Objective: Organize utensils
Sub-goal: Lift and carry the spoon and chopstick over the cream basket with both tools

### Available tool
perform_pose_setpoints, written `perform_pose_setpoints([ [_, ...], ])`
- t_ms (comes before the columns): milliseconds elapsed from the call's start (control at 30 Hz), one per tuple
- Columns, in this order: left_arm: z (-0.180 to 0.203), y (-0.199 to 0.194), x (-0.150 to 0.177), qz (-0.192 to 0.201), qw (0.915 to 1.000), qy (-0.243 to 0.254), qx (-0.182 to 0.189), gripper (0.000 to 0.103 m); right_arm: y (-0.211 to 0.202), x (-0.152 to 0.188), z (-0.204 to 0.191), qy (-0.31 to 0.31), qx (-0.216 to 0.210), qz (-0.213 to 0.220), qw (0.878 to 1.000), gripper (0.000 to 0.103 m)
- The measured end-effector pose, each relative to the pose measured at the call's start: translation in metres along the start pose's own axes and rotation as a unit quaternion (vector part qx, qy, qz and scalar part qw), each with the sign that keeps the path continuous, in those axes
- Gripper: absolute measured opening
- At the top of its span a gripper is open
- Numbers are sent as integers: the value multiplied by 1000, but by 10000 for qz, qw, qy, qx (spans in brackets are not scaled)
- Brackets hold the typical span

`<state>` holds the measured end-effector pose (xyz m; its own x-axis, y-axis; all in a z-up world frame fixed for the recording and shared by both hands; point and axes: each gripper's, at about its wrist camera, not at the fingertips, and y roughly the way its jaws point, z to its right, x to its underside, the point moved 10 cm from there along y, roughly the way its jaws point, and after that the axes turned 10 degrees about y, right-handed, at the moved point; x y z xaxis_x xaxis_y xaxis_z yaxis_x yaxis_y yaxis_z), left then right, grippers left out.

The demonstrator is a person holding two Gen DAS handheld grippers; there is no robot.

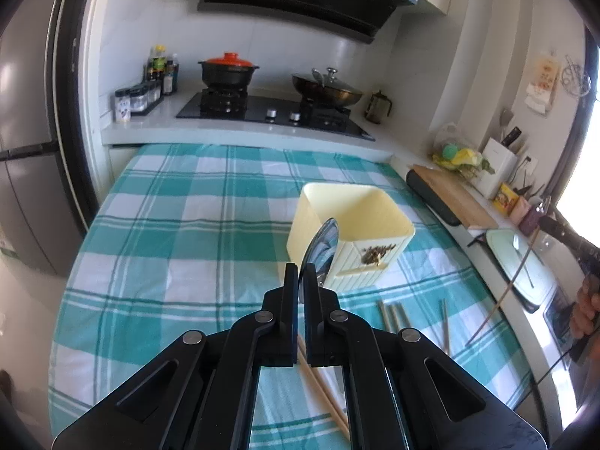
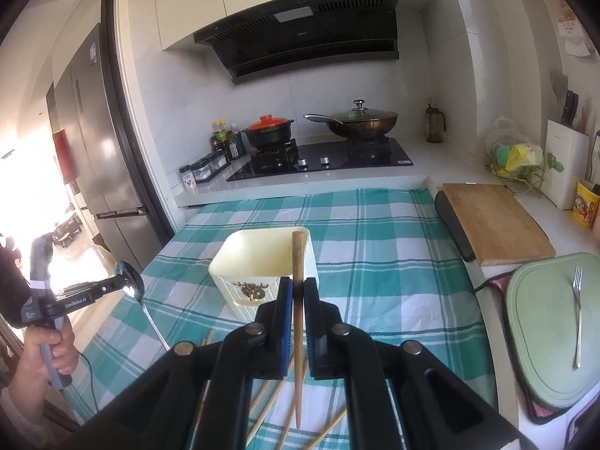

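Both jaws are clamped: my left gripper [image 1: 300, 281] pinches a metal spoon [image 1: 320, 245], my right gripper [image 2: 298, 296] a wooden chopstick [image 2: 298, 300].

I hold both utensils above the checked cloth [image 1: 168, 225], just in front of the pale yellow holder [image 2: 262, 258] standing mid-cloth. Loose chopsticks [image 2: 270, 401] lie along the cloth's near edge; a fork [image 2: 577, 318] rests on the green board [image 2: 540, 337] beyond its right edge.

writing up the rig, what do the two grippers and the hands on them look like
Both grippers, left and right, are matte black linkages with round silver pivot pins; the right's jaws carry blue pads. The left has a grey handle, white lettering and a trailing black cable. Bare left hand.
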<state>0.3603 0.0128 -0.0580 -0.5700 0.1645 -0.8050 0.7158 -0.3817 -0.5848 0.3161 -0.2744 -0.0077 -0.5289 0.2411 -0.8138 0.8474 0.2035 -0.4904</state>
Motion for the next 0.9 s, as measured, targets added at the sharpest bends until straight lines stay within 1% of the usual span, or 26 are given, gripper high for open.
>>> perform_pose_setpoints([
  [100, -2, -5, -27, 173, 9998, -43, 57, 0, 5, -23, -11, -89, -62, 128, 9999, 6],
  [167, -2, -9, -52, 344, 9993, -54, 96, 0, 9, -42, -19, -134, -110, 260, 9995, 6],
  [333, 3, -13, -118, 788, 9969, 65, 46, 0, 22, -98, -44, -278, -252, 659, 9971, 6],
  [400, 6, -7, -143, 919, 9957, 104, 19, 0, 33, -120, -54, -316, -321, 776, 9960, 6],
  [500, 9, 9, -163, 1020, 9946, 176, -109, 0, 53, -141, -66, -435, -400, 931, 9939, 6],
  [567, 12, 28, -167, 1004, 9945, 224, -183, 0, 72, -143, -71, -485, -468, 878, 9939, 6],
  [600, 13, 35, -166, 975, 9948, 231, -194, 0, 84, -141, -71, -484, -477, 787, 9946, 6],
  [667, 15, 58, -159, 806, 9963, 237, -189, 0, 108, -133, -70, -428, -510, 587, 9961, 6],
  [800, 20, 103, -133, 353, 9987, 290, -221, 0, 159, -104, -59, -297, -463, -28, 9985, 6],
  [900, 24, 135, -109, 8, 9992, 331, -226, 0, 190, -77, -50, -215, -394, -468, 9979, 6],
])
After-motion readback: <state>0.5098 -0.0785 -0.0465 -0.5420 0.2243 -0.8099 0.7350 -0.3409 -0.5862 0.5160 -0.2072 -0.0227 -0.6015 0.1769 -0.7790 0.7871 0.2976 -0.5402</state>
